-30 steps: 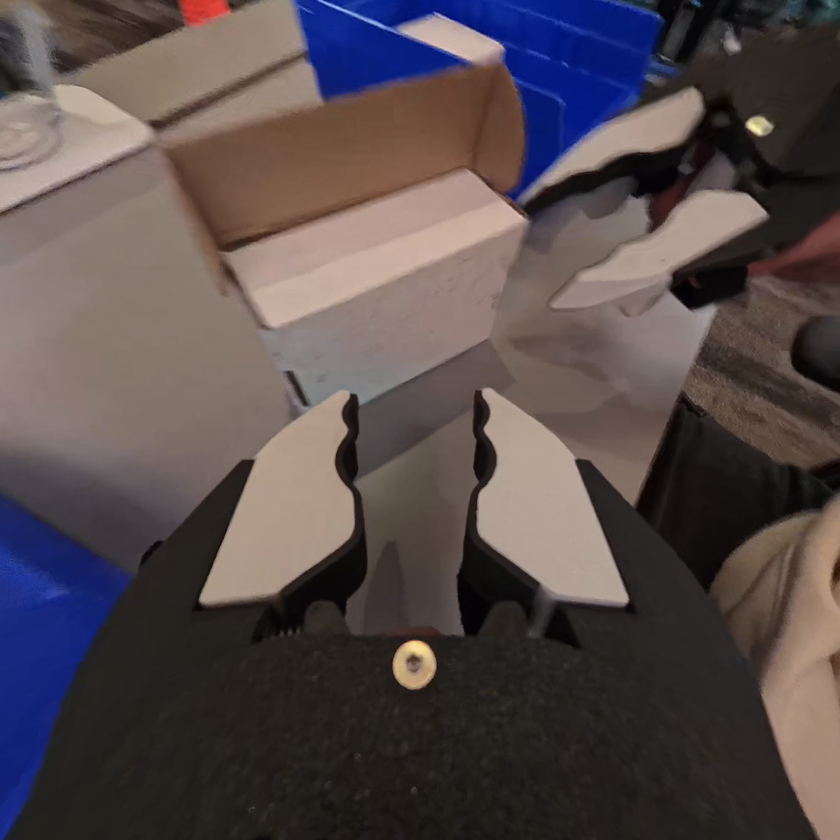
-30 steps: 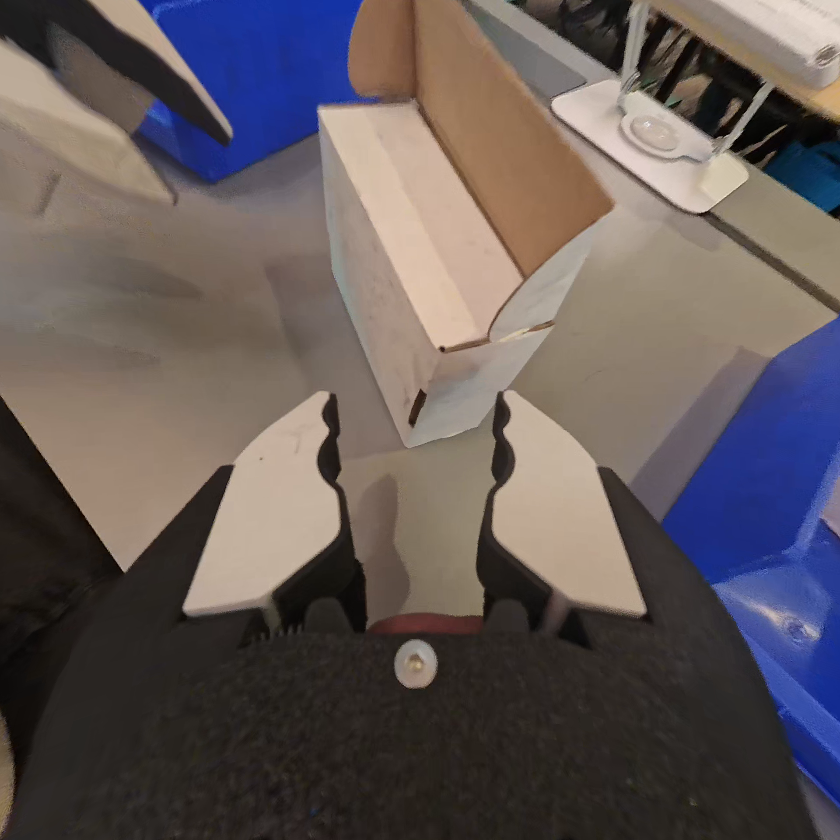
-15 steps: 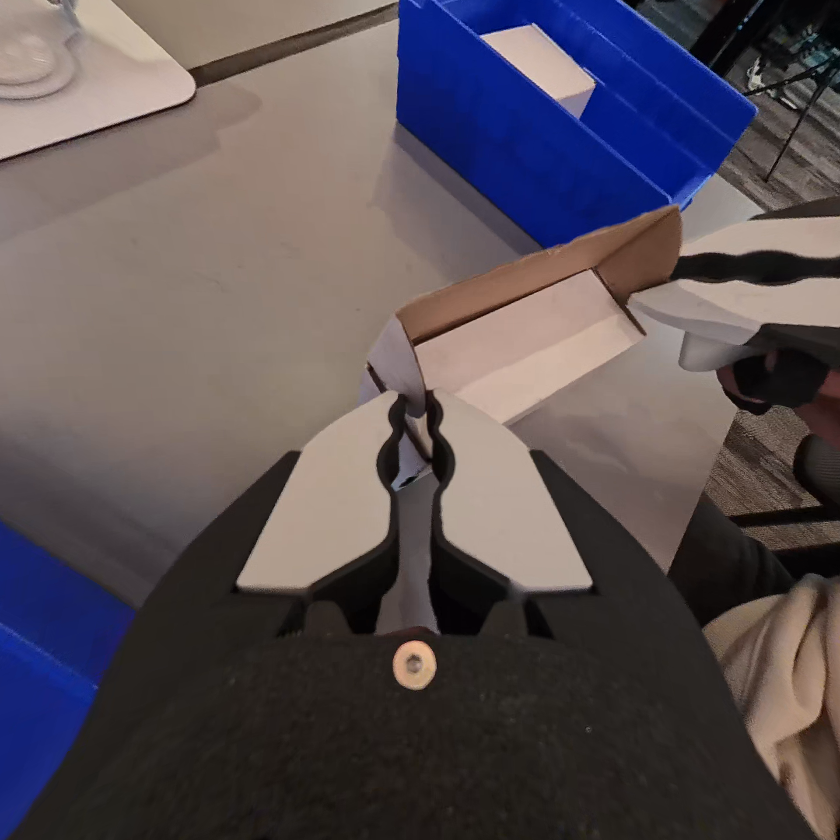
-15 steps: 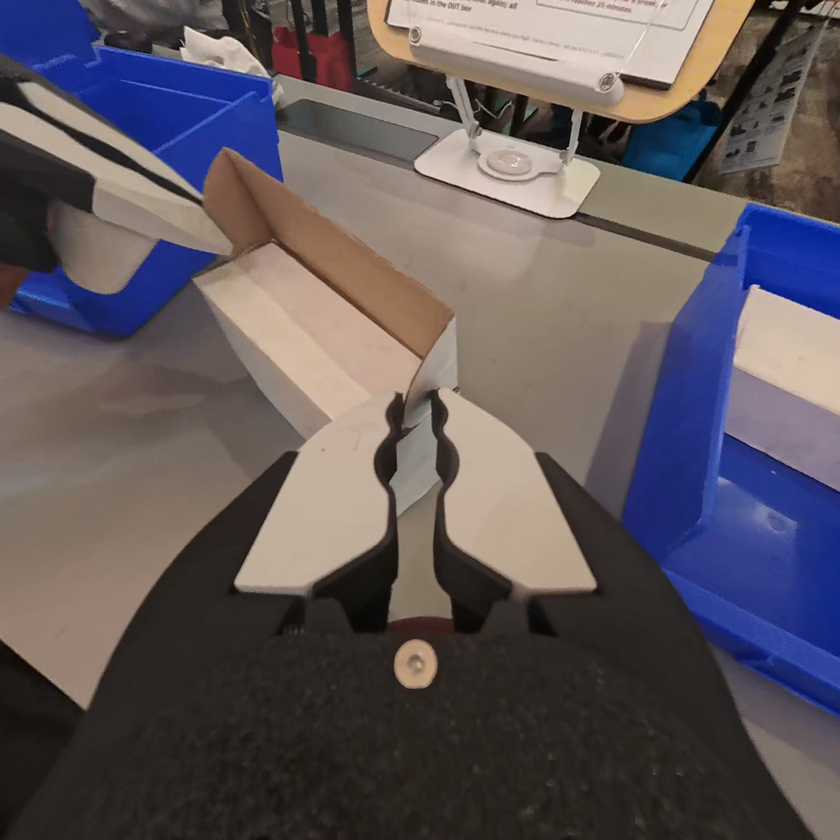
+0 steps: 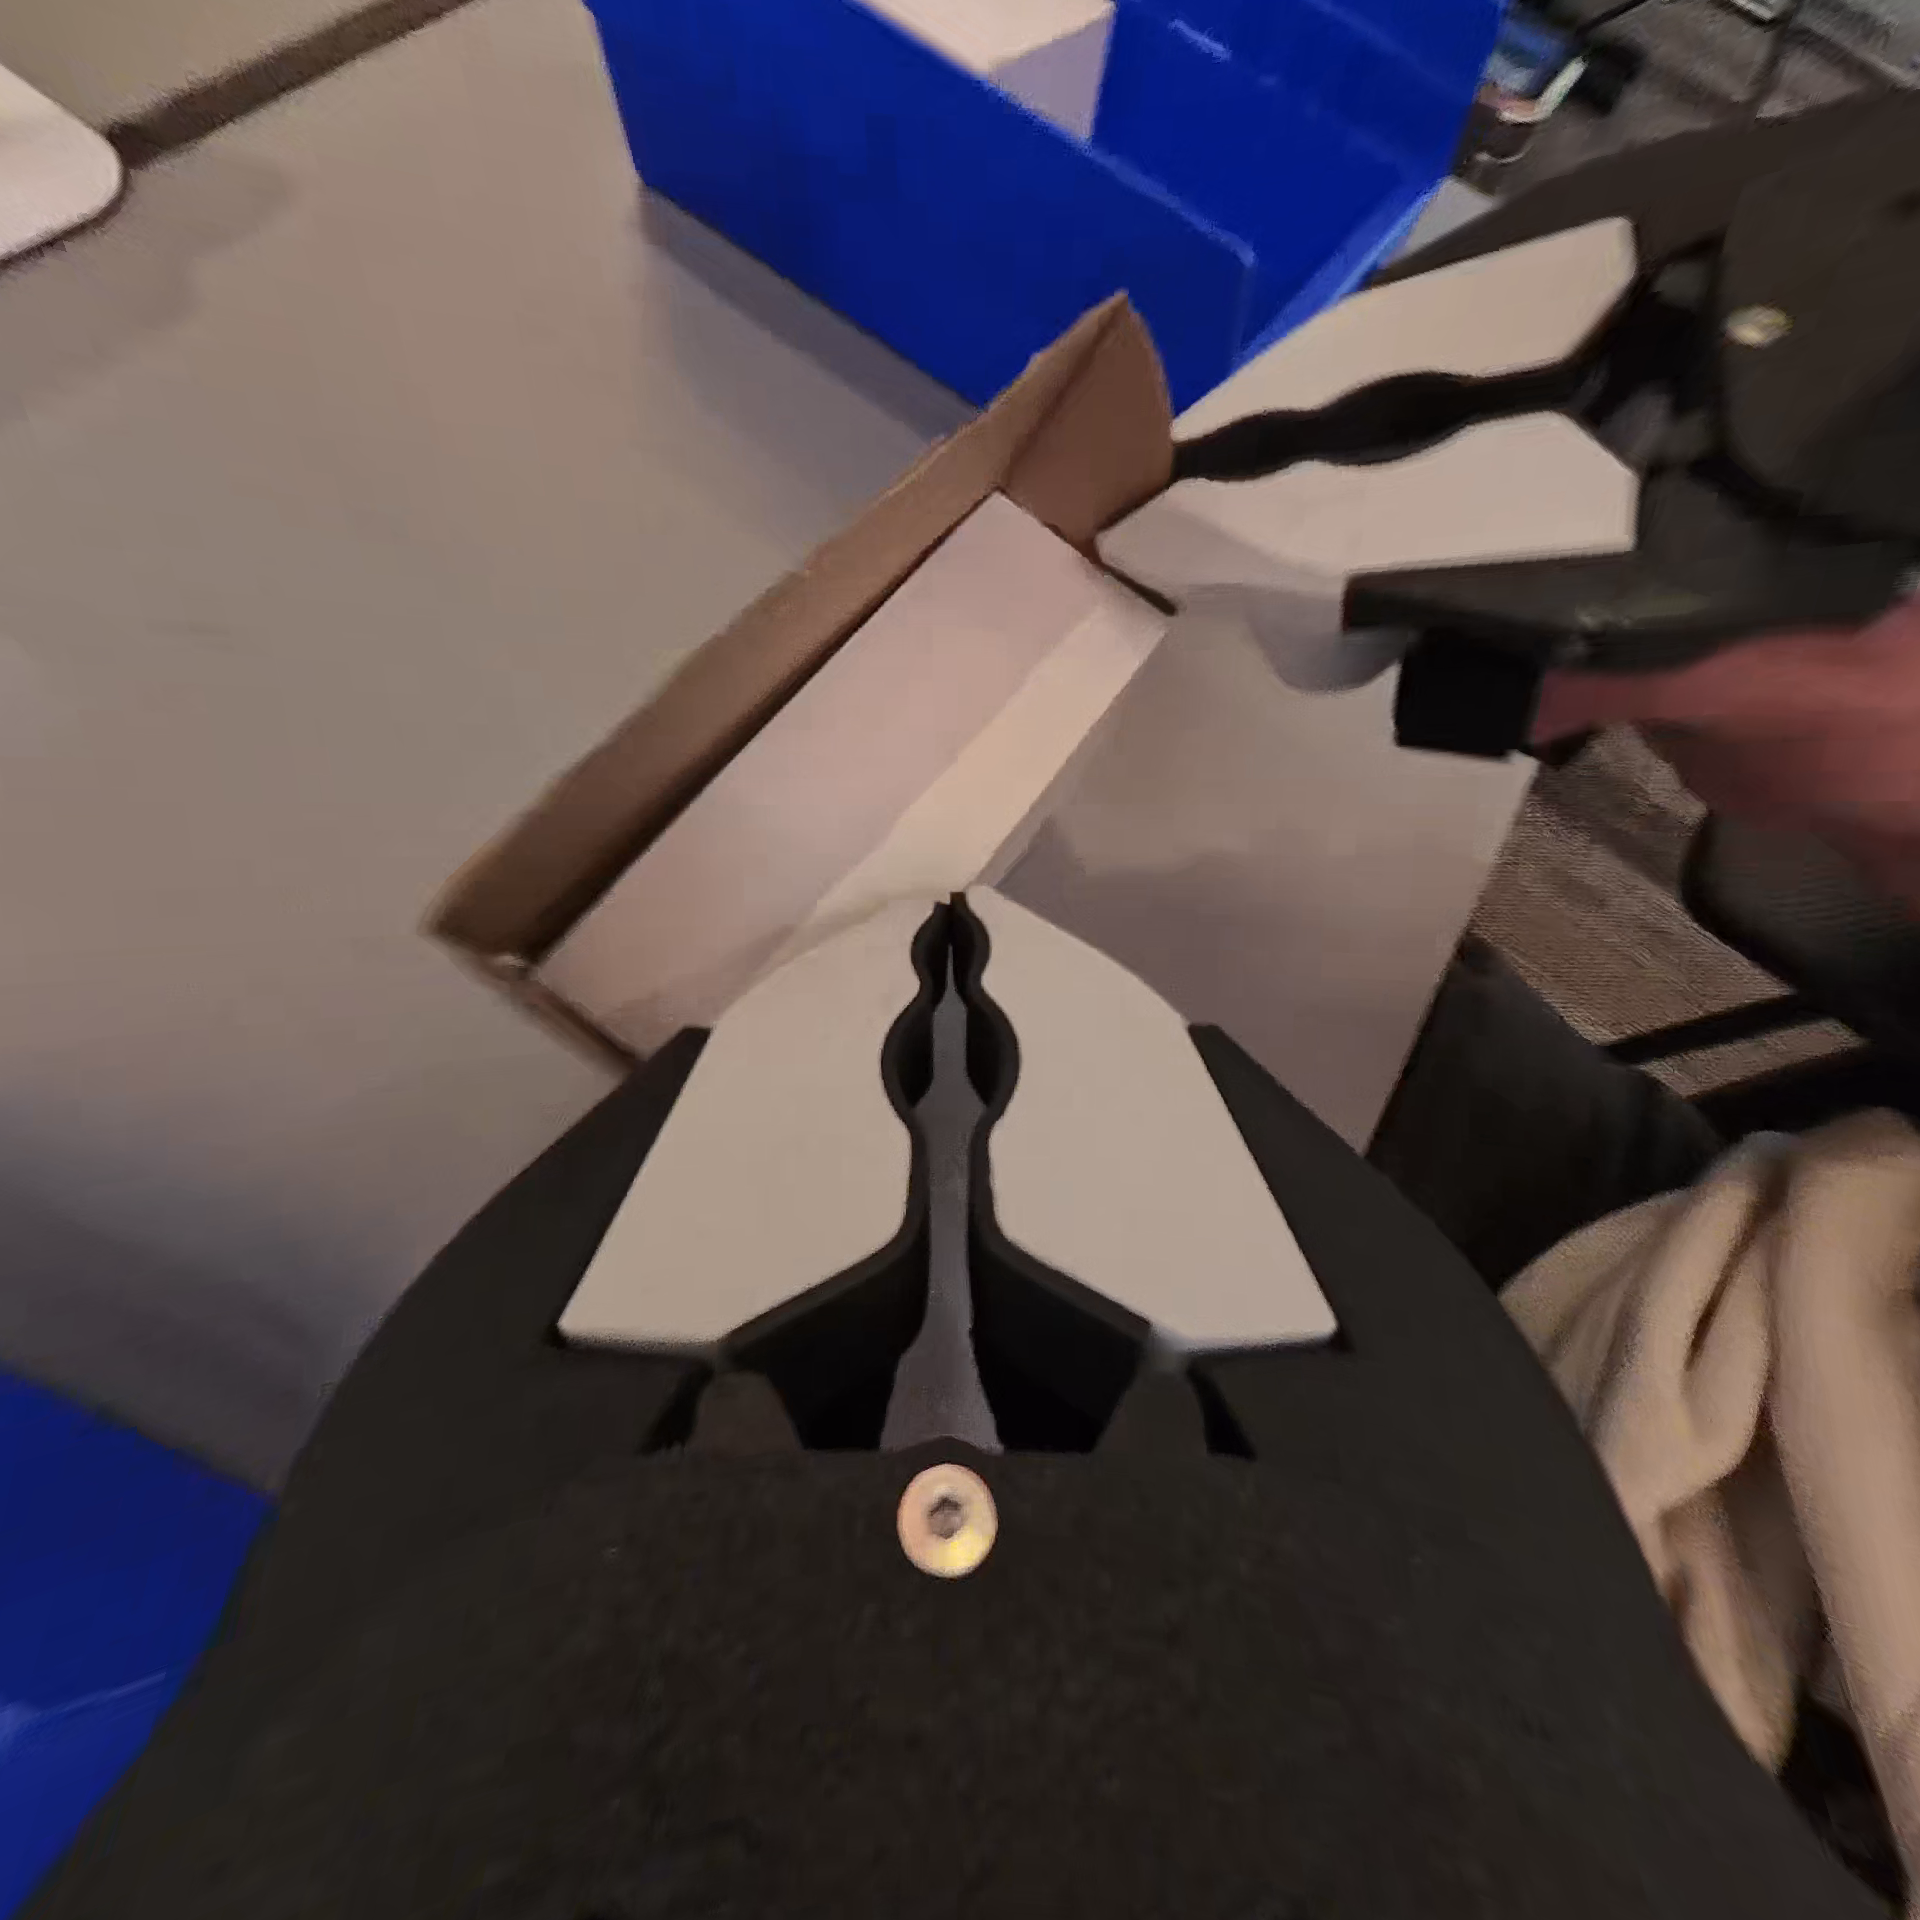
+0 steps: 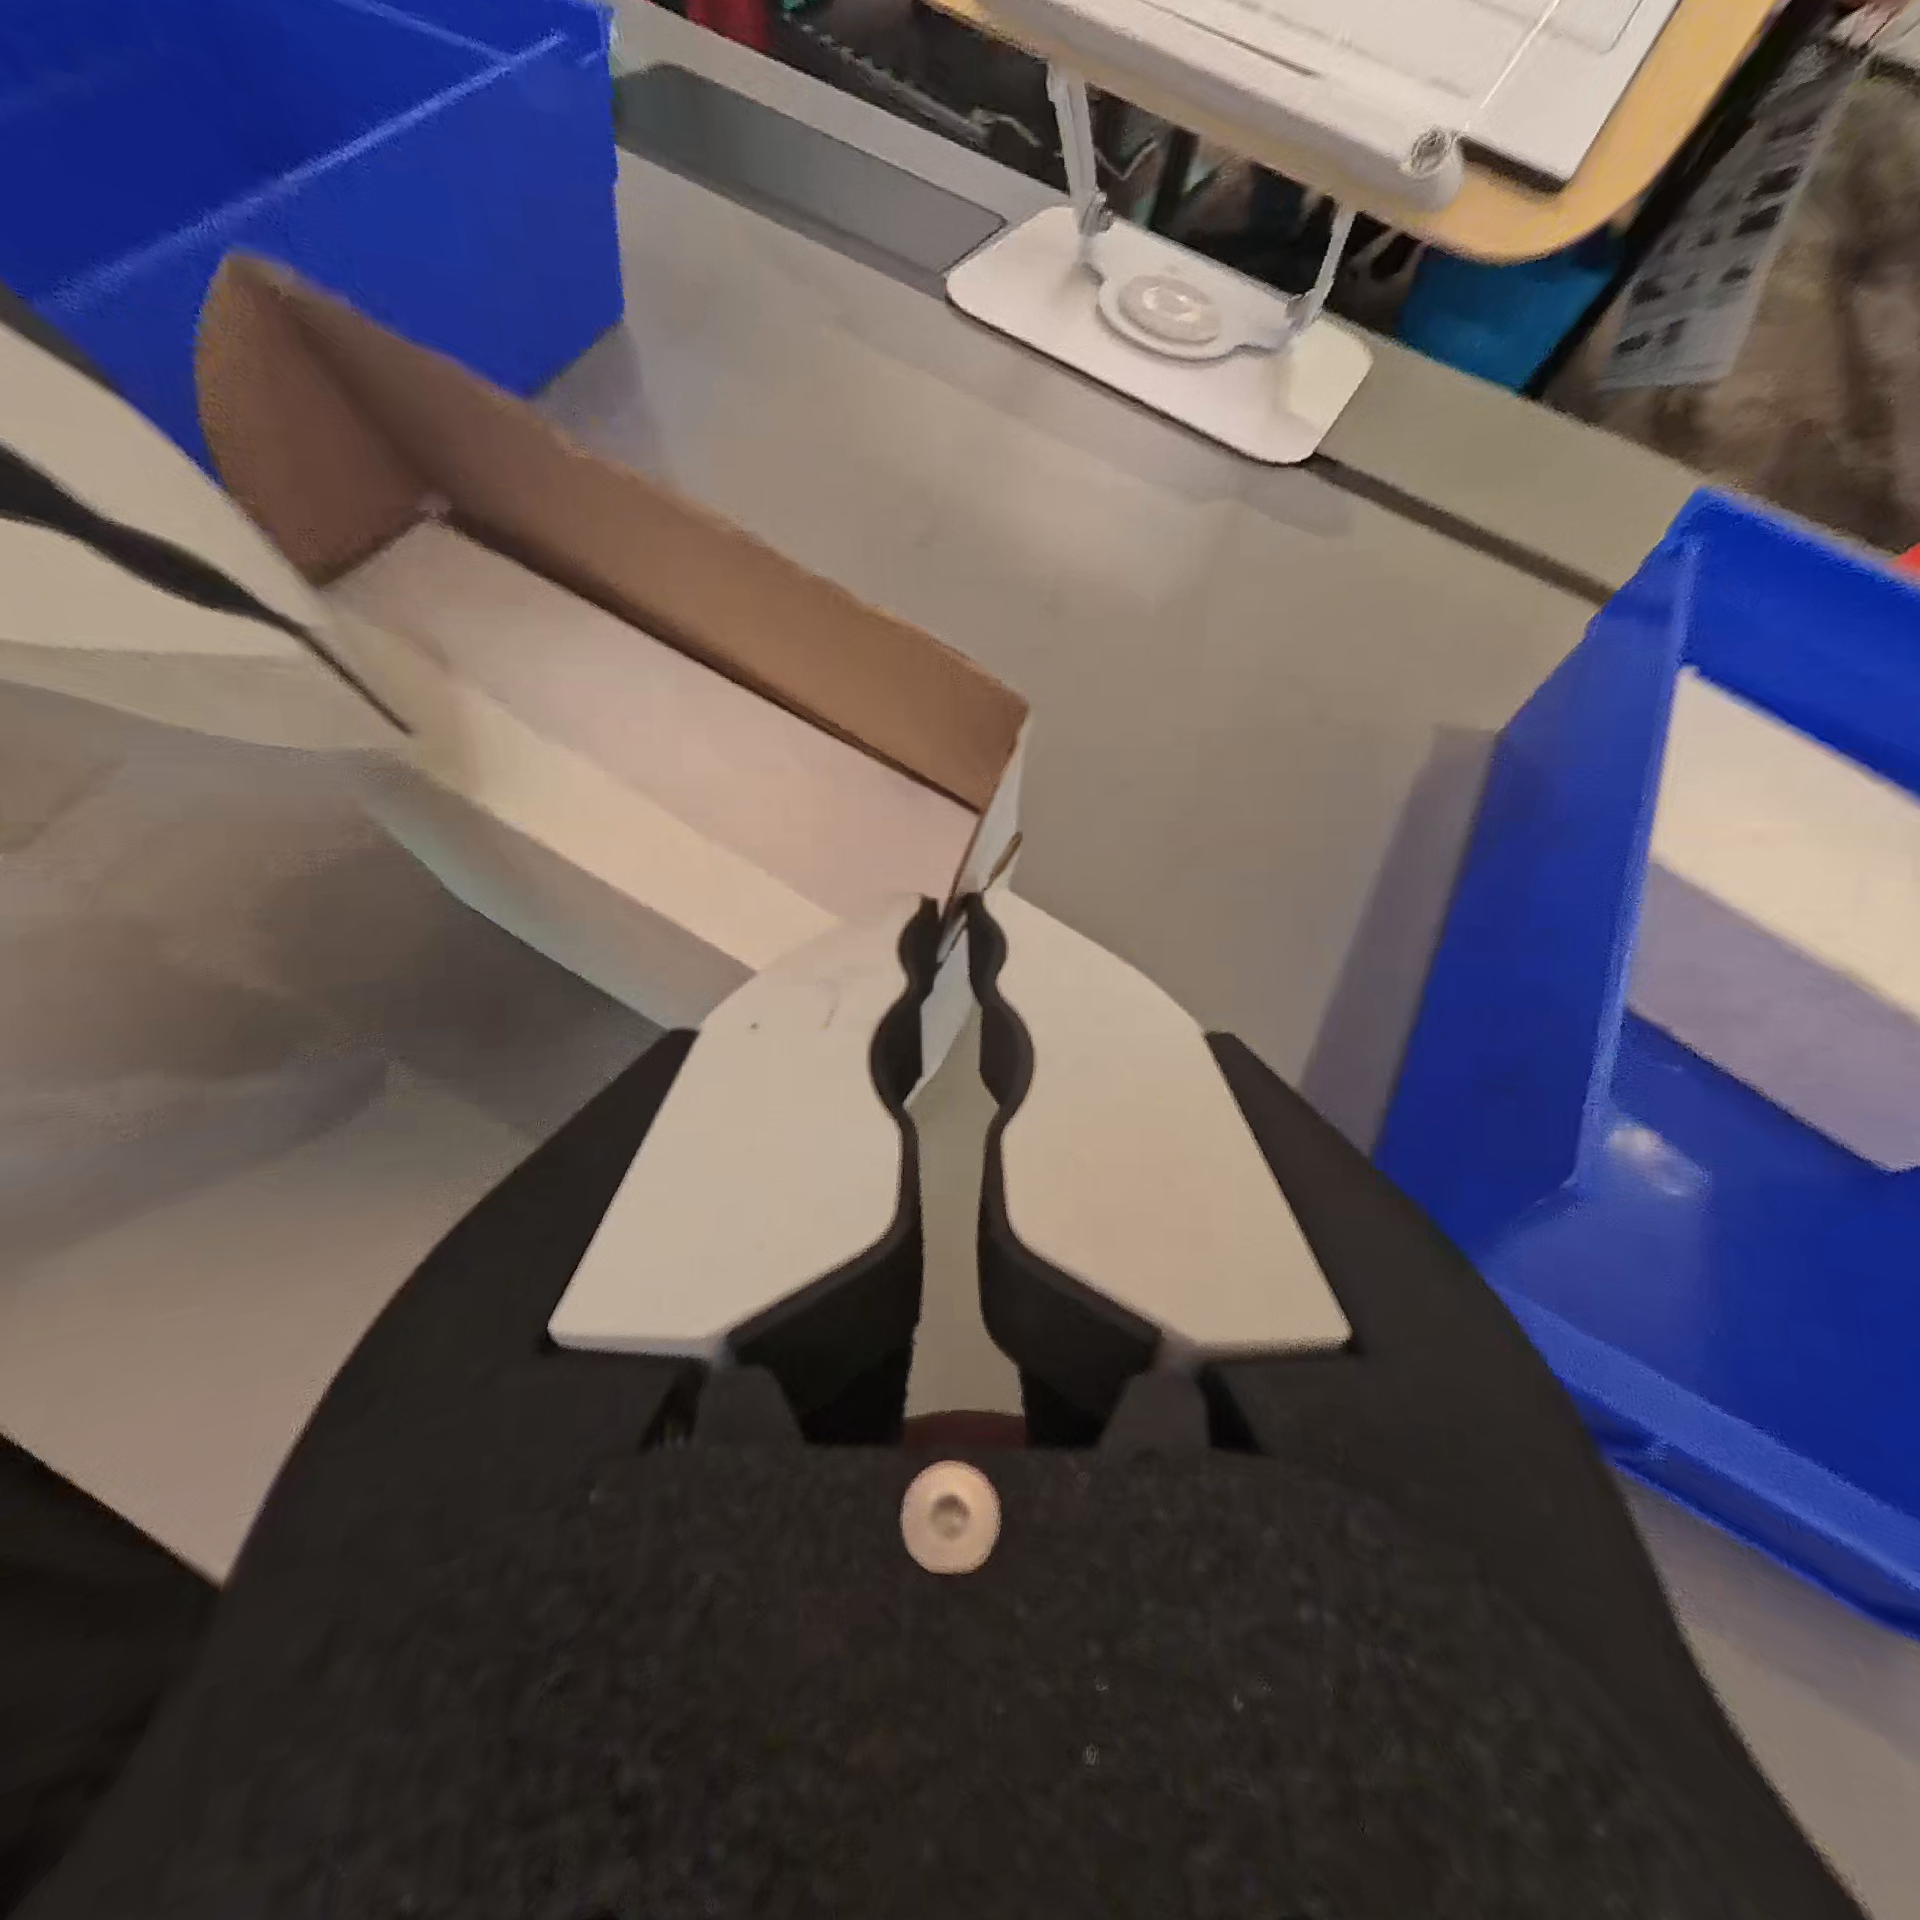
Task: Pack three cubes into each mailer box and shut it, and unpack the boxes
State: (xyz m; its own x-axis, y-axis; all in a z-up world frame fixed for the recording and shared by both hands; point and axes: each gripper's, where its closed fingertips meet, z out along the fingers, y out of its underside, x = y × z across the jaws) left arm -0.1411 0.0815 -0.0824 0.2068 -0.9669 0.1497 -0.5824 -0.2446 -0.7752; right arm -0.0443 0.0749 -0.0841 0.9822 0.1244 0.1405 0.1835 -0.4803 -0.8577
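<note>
Mailer box (image 5: 862, 727): white, lid raised, on the grey counter (image 5: 312, 520) near its front edge, between two blue bins (image 6: 1714, 1039); no cubes visible. Left gripper (image 5: 951, 920) and right gripper (image 6: 951, 914) reach in low from opposite ends, fingers clamped on the box's end flaps. Step judged: flap handling mid-closing or opening, which is unclear; next move calls for matched, steady motion at both ends.

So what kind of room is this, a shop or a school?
Probably a packing workstation: blue plastic bins holding white boxes, a grey worktable, and a stand-mounted instruction board.
</note>
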